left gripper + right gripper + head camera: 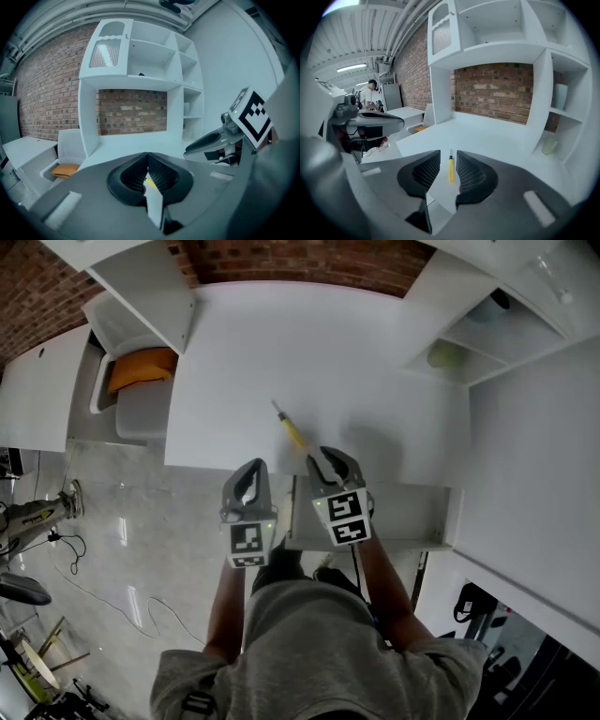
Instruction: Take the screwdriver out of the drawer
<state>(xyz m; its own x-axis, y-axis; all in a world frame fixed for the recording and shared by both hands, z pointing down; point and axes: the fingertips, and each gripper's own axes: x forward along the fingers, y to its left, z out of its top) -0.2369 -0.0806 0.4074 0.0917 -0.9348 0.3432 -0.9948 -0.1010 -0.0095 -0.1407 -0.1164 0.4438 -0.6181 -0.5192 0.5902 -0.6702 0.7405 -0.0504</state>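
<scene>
Looking steeply down on a white desk [328, 352] set under white shelving [141, 277], with a brick wall [281, 259] running along the far side. Finding the yellow screwdriver [293, 430] flat on the bare desktop, a little beyond the near edge, shaft pointing far and left, well clear of the drawer [412, 512] standing pulled open under that edge; lying there, seemingly, as the thing's resting place once out of the drawer, so the main step is looking done. Hovering the right gripper [323, 463] just on the near side of the handle, jaws partway apart, neither wide nor narrow, pads pressing on nothing; merely framing the screwdriver [451, 168] in the gap from behind, in line with it, not gripping it. Holding the left gripper [248, 486] just beside and to the left, off the near edge, jaws pinched together at the tips and carrying nothing, probably parked there to stay clear of the drawer front. Judging only the open drawer as perhaps left to deal with.
</scene>
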